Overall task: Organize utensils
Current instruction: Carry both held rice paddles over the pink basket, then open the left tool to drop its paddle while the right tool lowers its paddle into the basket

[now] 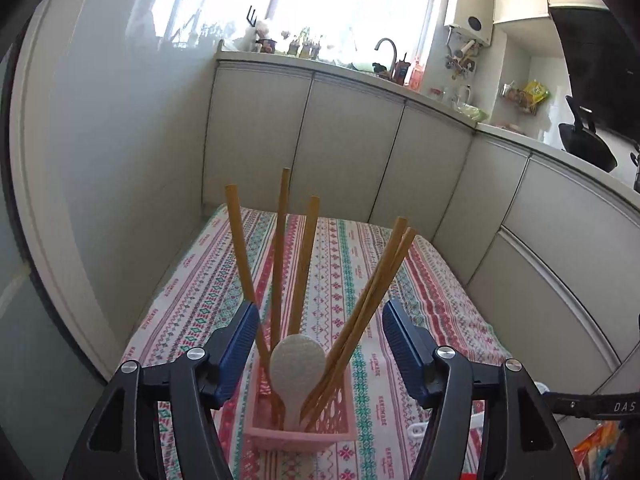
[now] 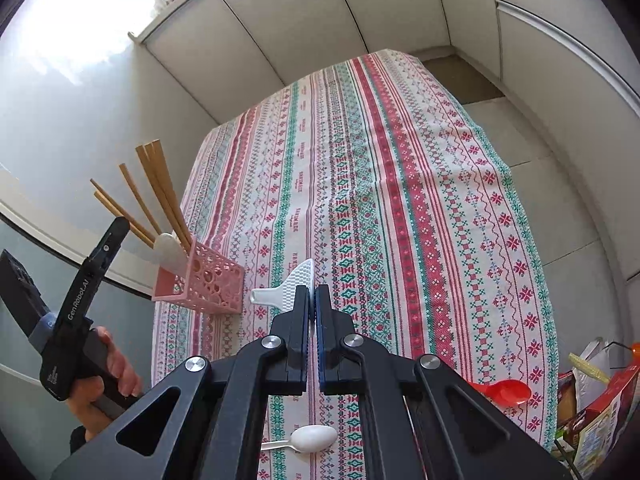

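A pink lattice basket (image 1: 304,432) (image 2: 212,280) stands on the patterned tablecloth (image 1: 420,280) near its left edge. It holds several wooden chopsticks (image 1: 280,248) (image 2: 160,192) and a white rice paddle (image 1: 296,364) (image 2: 168,248), all upright. My left gripper (image 1: 320,308) is open just above the basket, and its pads touch nothing. In the right wrist view a hand (image 2: 108,368) holds it beside the basket. My right gripper (image 2: 316,292) is shut on a second white rice paddle (image 2: 296,280), held above the cloth with its handle pointing left. A white spoon (image 2: 314,438) and a red spoon (image 2: 506,392) lie on the cloth near me.
A pale wall (image 1: 120,160) runs along the table's left side and grey cabinet doors (image 1: 352,140) close its far end. A kitchen counter with a faucet (image 1: 386,52) sits behind them. Bags and boxes (image 2: 592,420) crowd the near right corner.
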